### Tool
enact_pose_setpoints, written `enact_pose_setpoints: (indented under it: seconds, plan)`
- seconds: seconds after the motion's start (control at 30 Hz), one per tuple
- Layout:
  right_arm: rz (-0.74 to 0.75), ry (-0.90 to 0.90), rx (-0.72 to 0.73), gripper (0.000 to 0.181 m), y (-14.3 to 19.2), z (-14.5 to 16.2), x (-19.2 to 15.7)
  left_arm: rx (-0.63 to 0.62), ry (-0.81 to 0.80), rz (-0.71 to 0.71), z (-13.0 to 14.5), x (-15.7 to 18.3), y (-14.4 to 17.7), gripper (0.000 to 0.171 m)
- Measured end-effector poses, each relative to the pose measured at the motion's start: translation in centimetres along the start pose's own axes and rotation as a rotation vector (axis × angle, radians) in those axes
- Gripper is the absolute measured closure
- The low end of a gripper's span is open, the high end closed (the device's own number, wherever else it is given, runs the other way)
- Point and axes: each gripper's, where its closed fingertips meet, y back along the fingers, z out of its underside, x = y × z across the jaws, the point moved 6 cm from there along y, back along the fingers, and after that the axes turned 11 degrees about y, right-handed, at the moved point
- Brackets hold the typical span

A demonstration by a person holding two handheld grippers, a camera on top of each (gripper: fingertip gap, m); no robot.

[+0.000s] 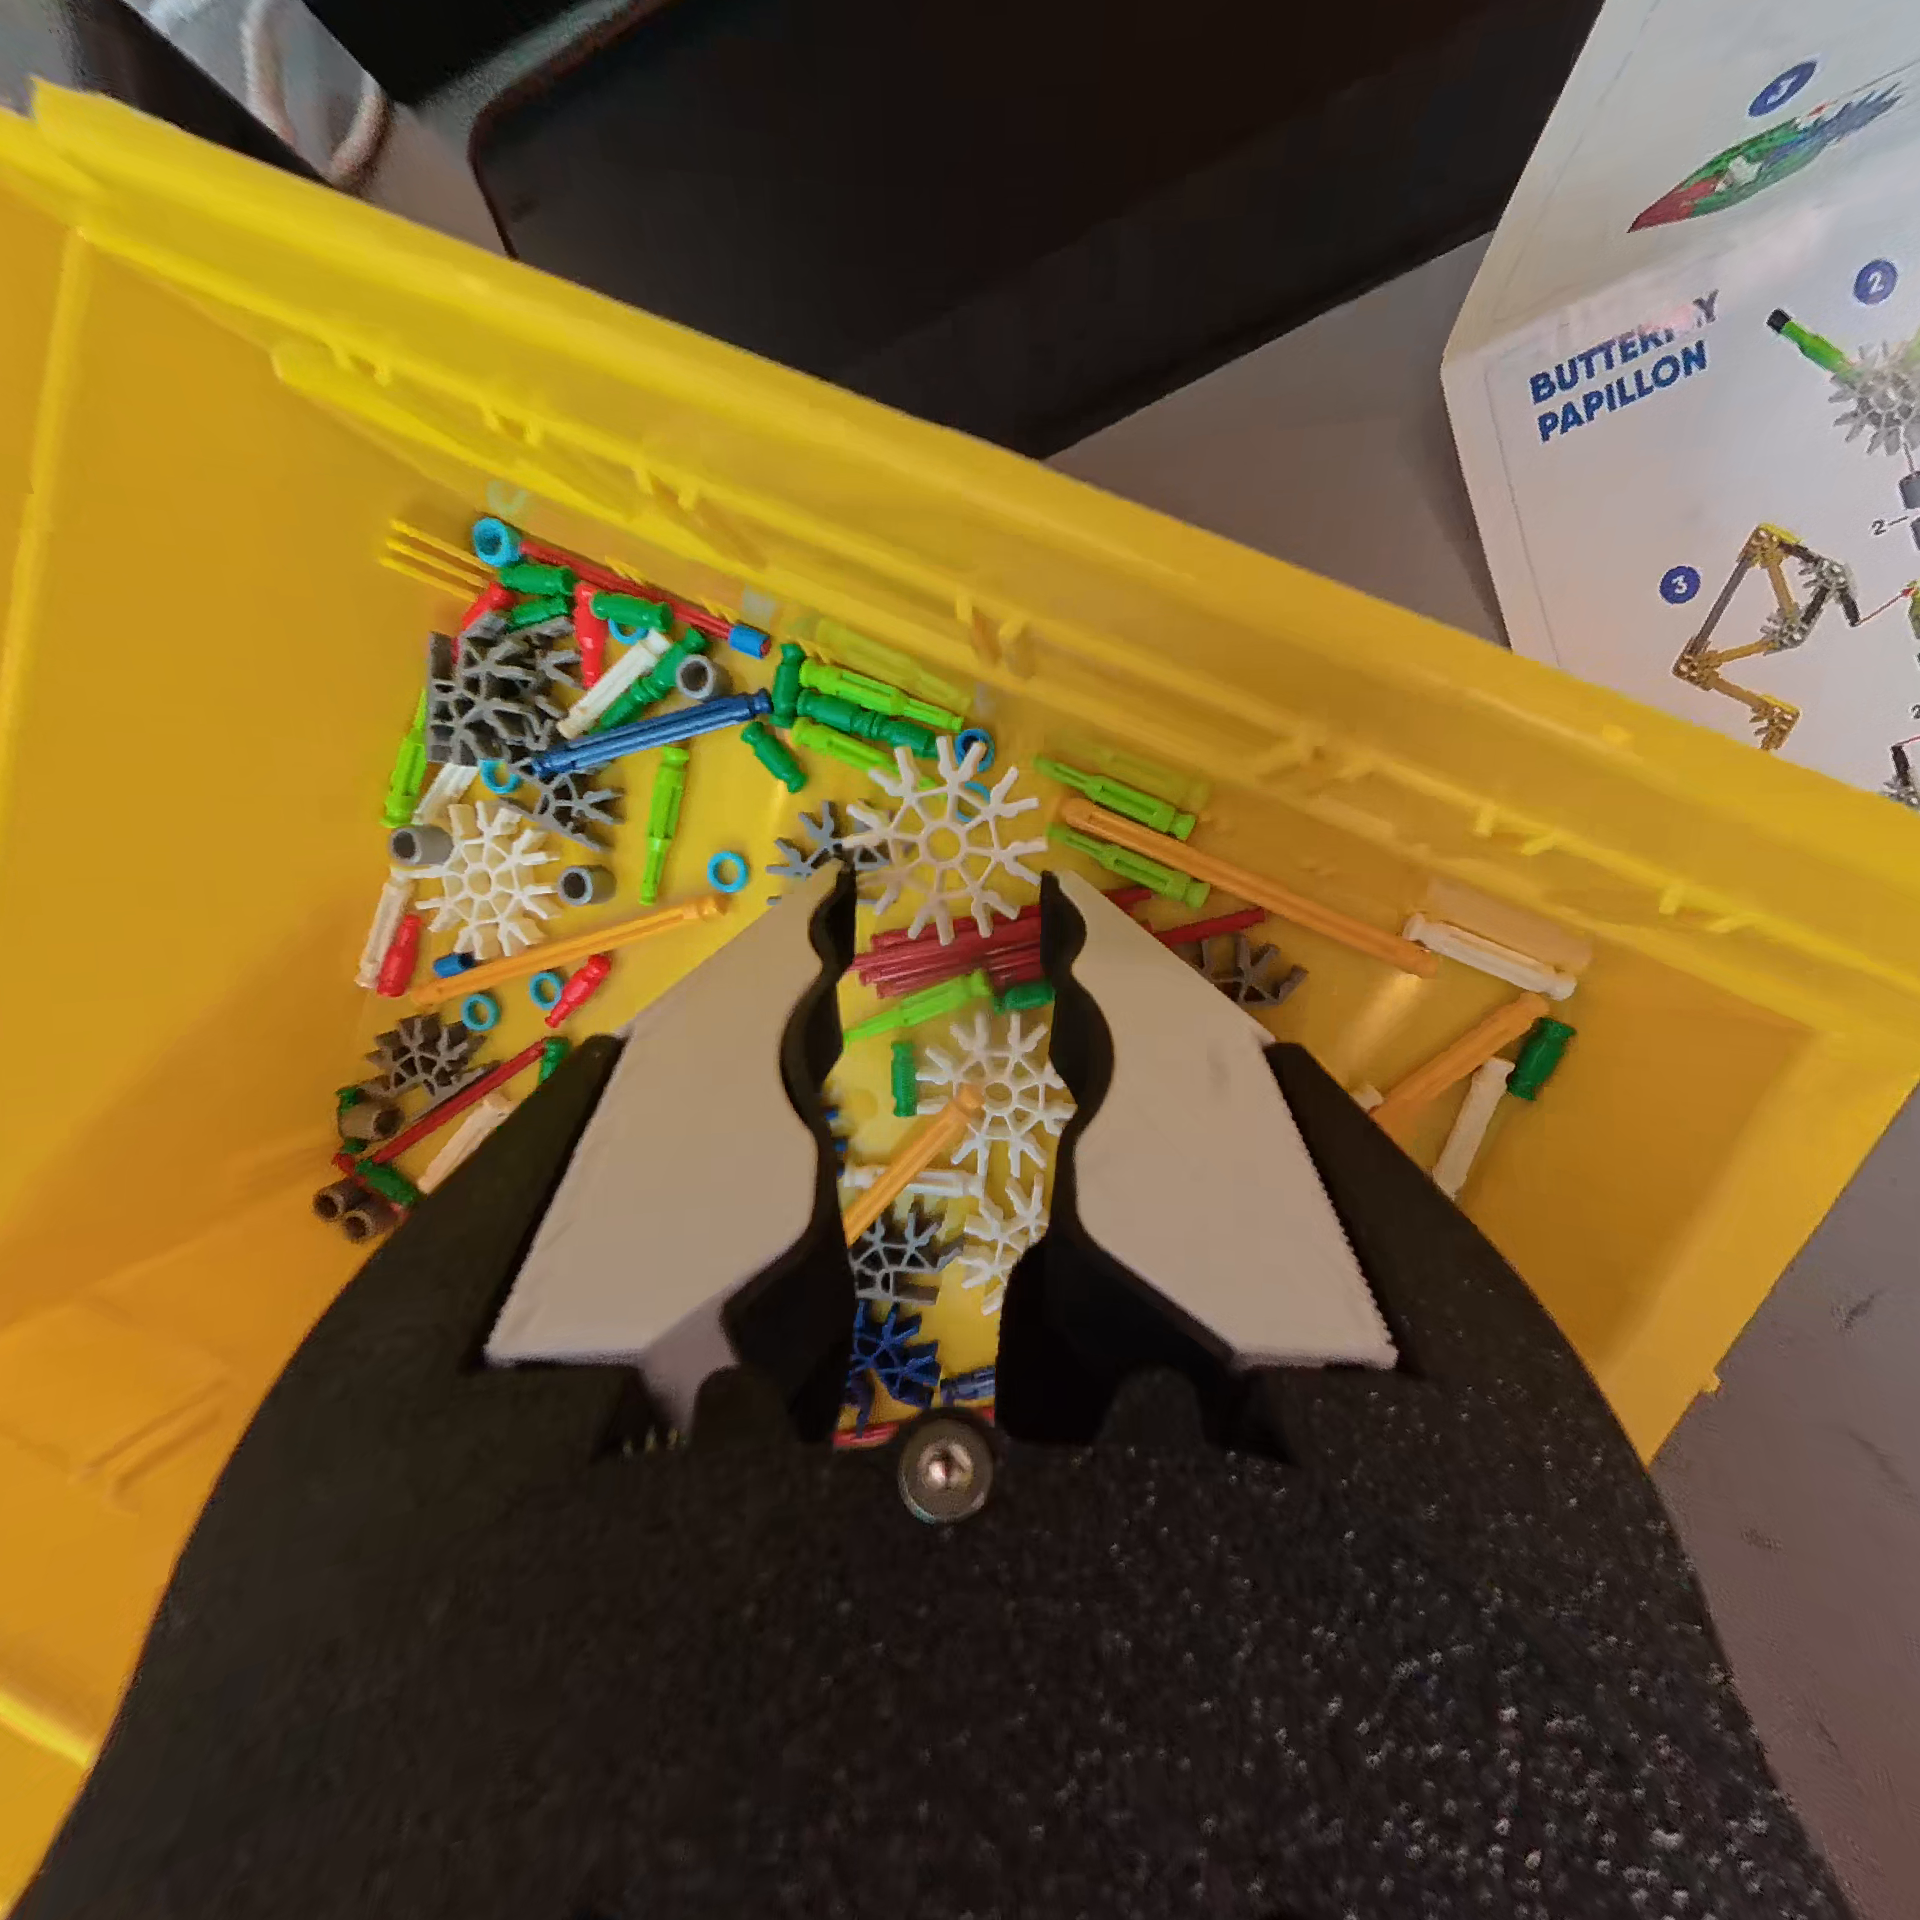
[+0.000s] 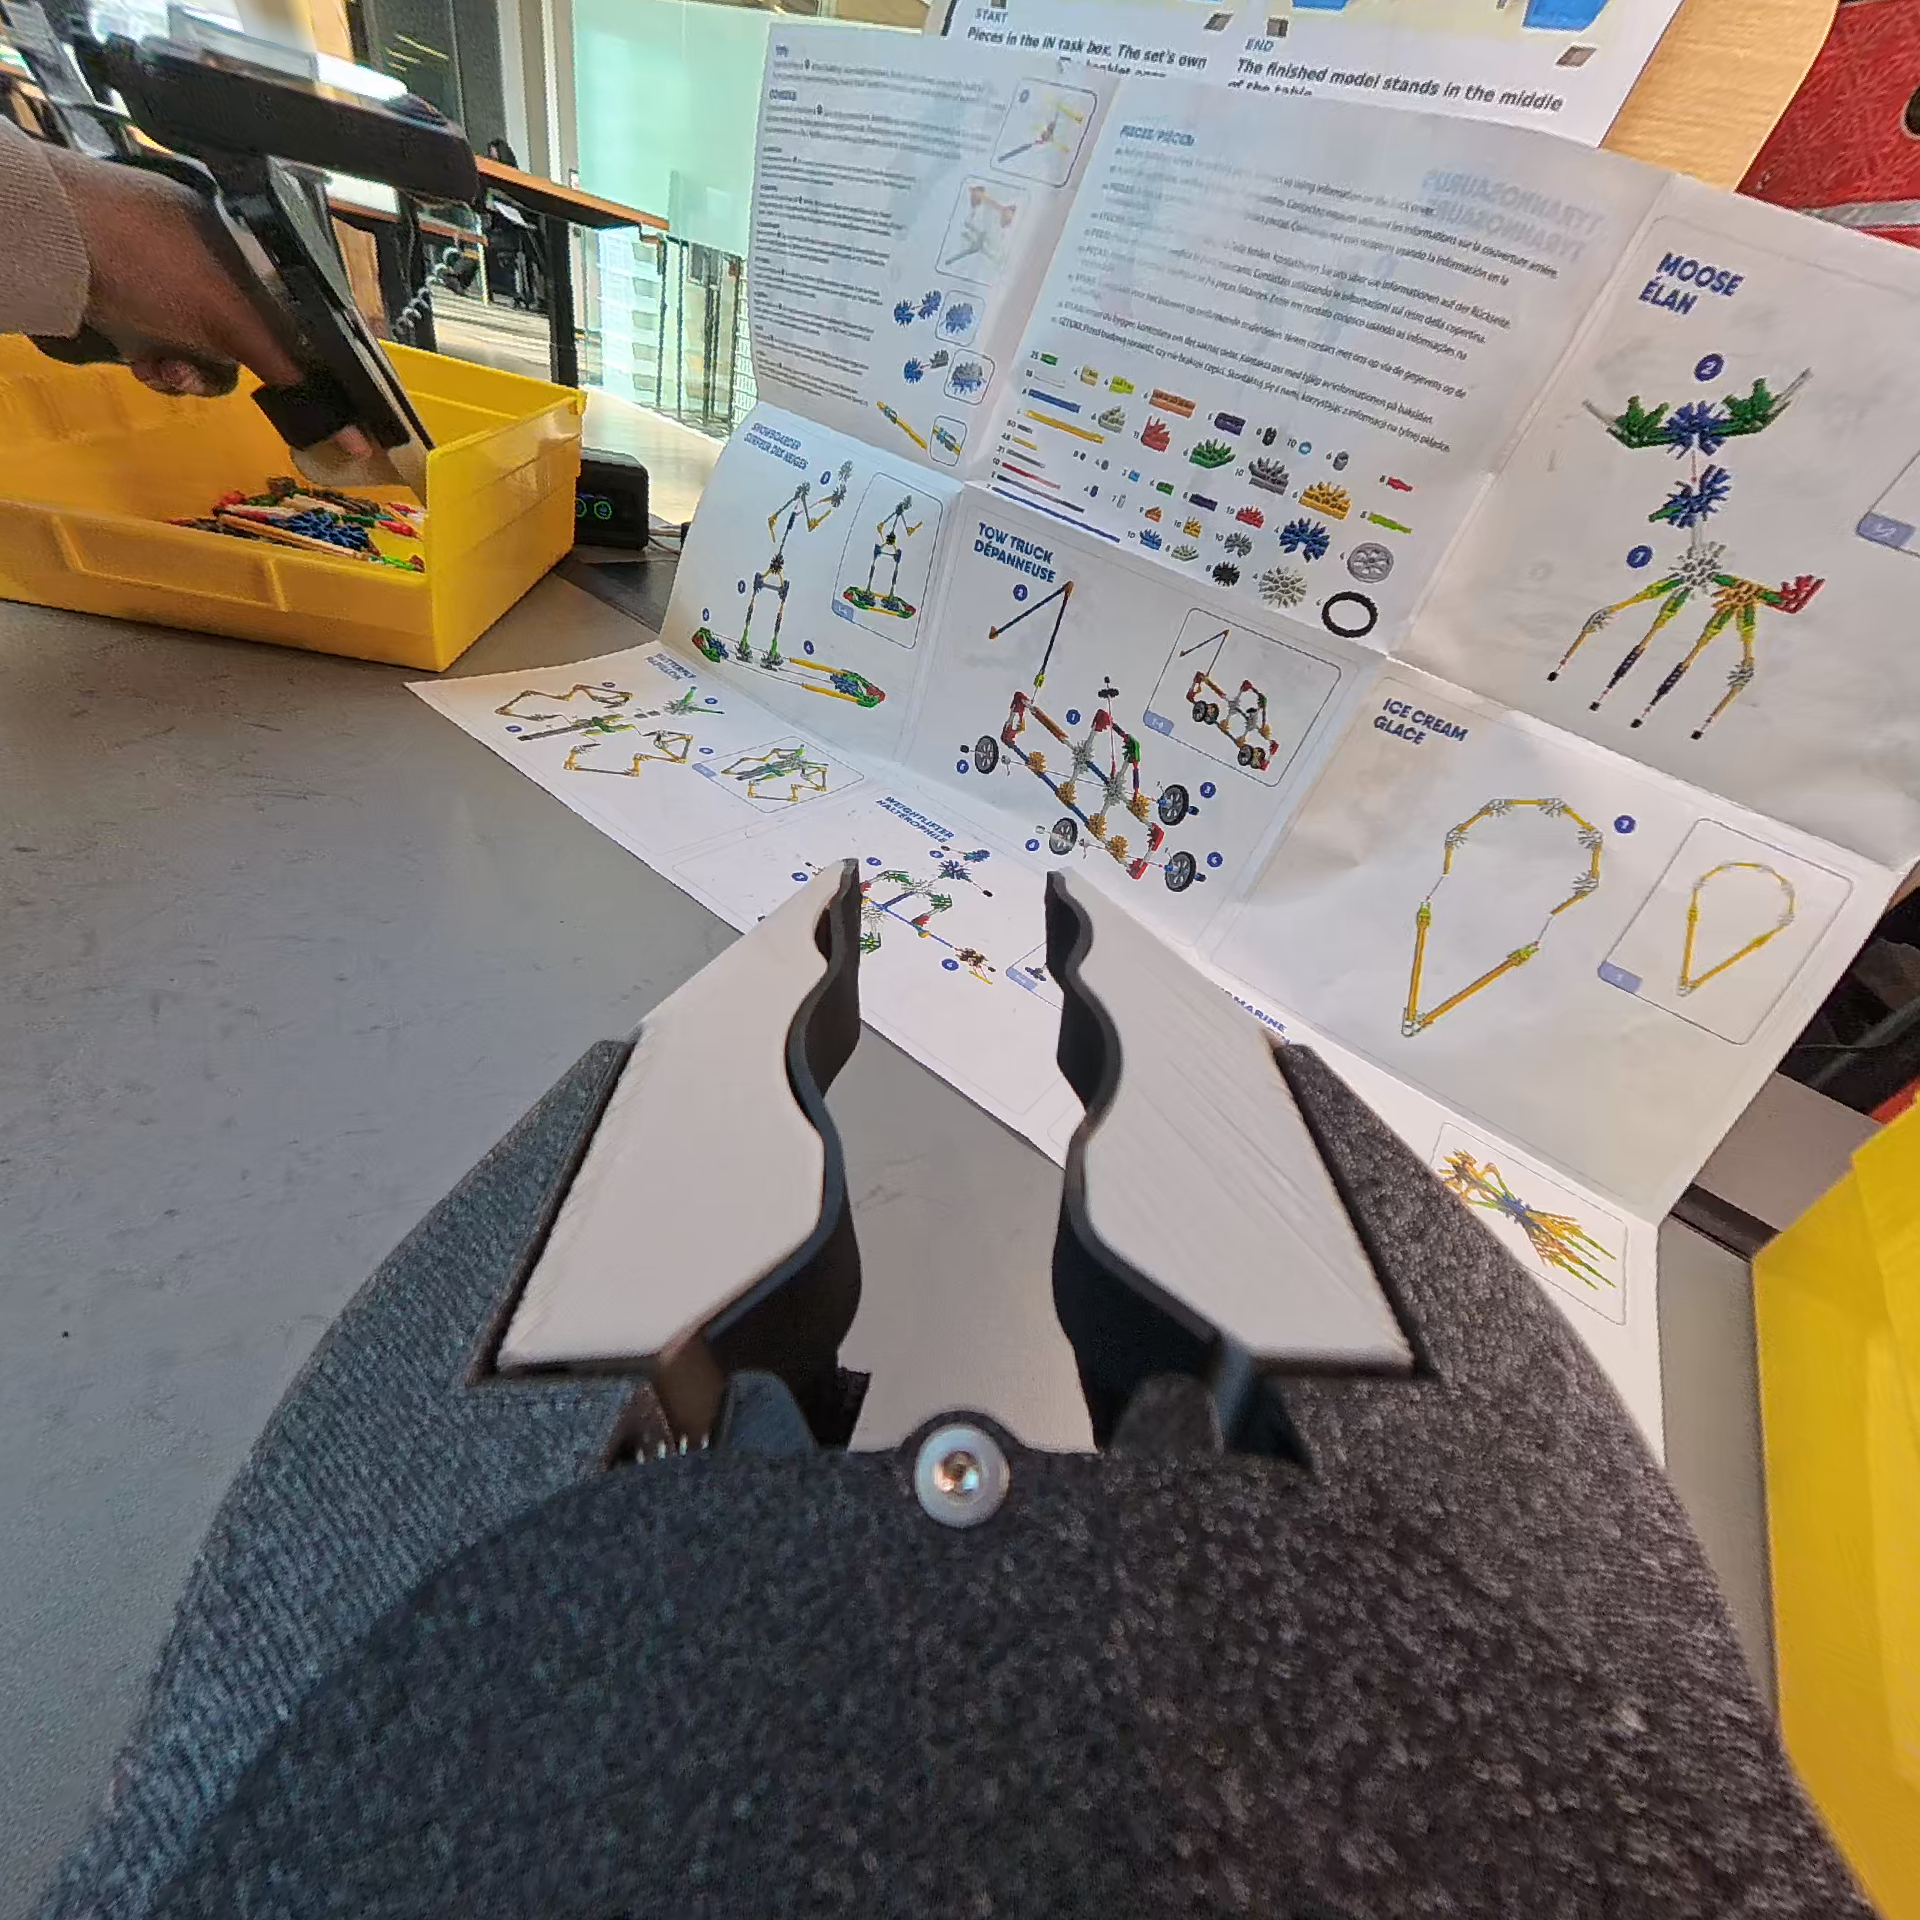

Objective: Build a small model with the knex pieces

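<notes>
Over the yellow bin [image 1: 727,457] | left gripper [image 1: 948,894] parted, empty, white snowflake connector [image 1: 943,842] at its tips | right gripper [image 2: 952,894] parted, empty, above grey table [image 2: 260,883], instruction sheet [image 2: 1299,644] ahead | best approach: descend plumb, straddle one spoke.

A grey table [image 2: 260,883] with a dull, faintly marked top fills the foreground. Beyond its far edge stands a dark-framed desk [image 2: 551,208] with a wooden top, and behind that desk a wall of pale green glass panels [image 2: 665,135] lets in bright daylight. The light falls evenly across the table, with soft shadows. To the right of the table, a red surface [image 2: 1849,104] and a strip of brown board [image 2: 1704,114] close off the upper corner.
</notes>
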Motion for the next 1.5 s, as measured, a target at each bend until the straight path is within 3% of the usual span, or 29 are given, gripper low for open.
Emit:
enact_pose_setpoints:
  seconds: [0.17,0.33,0.53,0.73,0.97,1.1,1.37,1.5]
  plan:
    - [0.002,-0.003,0.005,0.147,0.0,-0.2,0.1,0.21,-0.084,-0.016,-1.0,2.1,7.0,0.137]
    - [0.018,-0.028,0.013,0.146,0.2,-0.3,0.6,0.303,-0.242,0.154,2.2,11.3,12.3,0.136]
    - [0.094,-0.096,-0.023,0.128,0.3,0.4,1.7,0.235,-0.512,0.428,10.7,26.0,10.0,0.136]
    - [0.191,-0.108,-0.027,0.114,0.8,0.5,3.1,0.201,-0.648,0.539,14.1,33.6,8.1,0.136]
    - [0.231,-0.12,-0.019,0.11,1.2,0.5,4.0,0.171,-0.691,0.559,15.1,35.3,6.8,0.136]
    - [0.234,-0.123,-0.017,0.109,1.2,0.5,4.1,0.22,-0.651,0.591,14.5,34.8,7.6,0.133]
    - [0.234,-0.123,-0.009,0.109,1.3,0.4,4.0,0.449,-0.437,0.588,11.5,31.1,10.4,0.127]
    - [0.24,-0.12,-0.003,0.109,1.4,0.2,4.1,0.674,-0.257,0.491,10.3,28.5,10.7,0.116]
